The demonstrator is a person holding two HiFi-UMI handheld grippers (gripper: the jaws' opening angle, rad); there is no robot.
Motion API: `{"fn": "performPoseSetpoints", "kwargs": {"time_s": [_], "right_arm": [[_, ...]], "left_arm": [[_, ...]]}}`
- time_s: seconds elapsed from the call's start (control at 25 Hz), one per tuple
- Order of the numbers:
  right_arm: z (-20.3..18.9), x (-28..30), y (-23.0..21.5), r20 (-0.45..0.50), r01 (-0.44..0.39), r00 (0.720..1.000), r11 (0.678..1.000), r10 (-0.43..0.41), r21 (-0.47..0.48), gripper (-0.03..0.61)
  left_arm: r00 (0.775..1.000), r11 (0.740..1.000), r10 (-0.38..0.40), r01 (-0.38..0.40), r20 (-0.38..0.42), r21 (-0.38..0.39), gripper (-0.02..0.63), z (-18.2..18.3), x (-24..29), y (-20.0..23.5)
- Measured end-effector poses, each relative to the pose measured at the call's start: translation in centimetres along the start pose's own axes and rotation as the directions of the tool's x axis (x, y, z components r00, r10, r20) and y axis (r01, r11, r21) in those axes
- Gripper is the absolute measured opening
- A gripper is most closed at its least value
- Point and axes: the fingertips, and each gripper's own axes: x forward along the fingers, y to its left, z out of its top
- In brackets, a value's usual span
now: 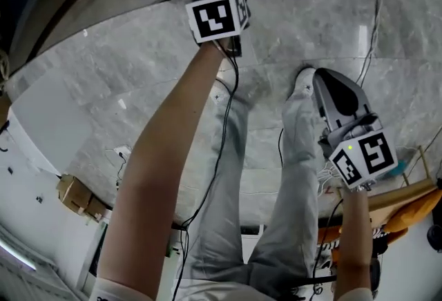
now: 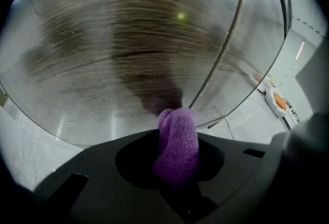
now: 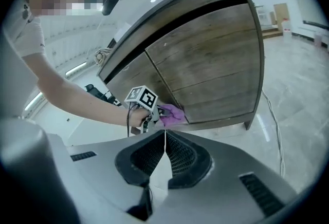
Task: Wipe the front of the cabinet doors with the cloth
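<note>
While left tongs (image 2: 177, 159) pinch the purple cloth (image 2: 178, 130) against the cabinet door (image 2: 133, 38), right tongs (image 3: 165, 135) meet empty.

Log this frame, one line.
left gripper: shut on purple cloth | cloth at cabinet door lower edge | right gripper: shut, empty

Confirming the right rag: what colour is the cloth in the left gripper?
Purple; the cloth shows best in the left gripper view.

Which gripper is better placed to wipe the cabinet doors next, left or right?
Left. The left gripper is shut on the purple cloth and sits right at the lower part of the wooden cabinet door. The right gripper is shut on nothing and held back from the cabinet.
</note>
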Motion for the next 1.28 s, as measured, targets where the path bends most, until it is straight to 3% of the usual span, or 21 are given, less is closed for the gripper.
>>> {"fn": "performPoseSetpoints", "kwargs": {"time_s": [0.24, 0.48, 0.6, 0.72, 0.8, 1.04, 1.28], "right_arm": [[-0.2, 3.6, 3.9, 0.02, -0.005, 1.0, 1.0, 0.004, 0.018, 0.028], [1.9, 9.6, 10.1, 0.017, -0.075, 0.997, 0.996, 0.075, -0.045, 0.028], [3.5, 12.0, 12.6, 0.036, -0.113, 0.993, 0.992, 0.116, -0.059, 0.028], [4.6, 13.2, 14.3, 0.029, -0.147, 0.988, 0.986, 0.149, -0.079, 0.028], [4.7, 13.6, 14.9, 0.008, -0.169, 0.985, 0.981, 0.17, -0.093, 0.028], [2.0, 13.7, 16.0, -0.082, -0.233, 0.971, 0.963, 0.224, -0.135, 0.028], [1.3, 10.5, 14.5, -0.118, -0.272, 0.959, 0.95, 0.256, -0.153, 0.028]], "left_arm": [[0.999, 0.997, 0.041, -0.043, -0.03, -0.064, 0.094, -0.8, -1.6, 7.5], [0.984, 0.983, 0.156, -0.163, -0.088, -0.089, 0.094, -3.7, -5.0, 19.6], [0.968, 0.967, 0.227, -0.238, -0.11, -0.096, 0.094, -4.7, -6.6, 25.2], [0.951, 0.934, 0.289, -0.305, -0.111, -0.184, 0.094, -5.1, -8.5, 28.8], [0.946, 0.921, 0.31, -0.324, -0.1, -0.215, 0.094, -5.2, -9.5, 30.1], [0.93, 0.907, 0.361, -0.368, -0.07, -0.206, 0.094, -6.7, -12.4, 32.7], [0.948, 0.942, 0.296, -0.311, -0.121, -0.13, 0.094, -10.7, -11.6, 26.0]]}}
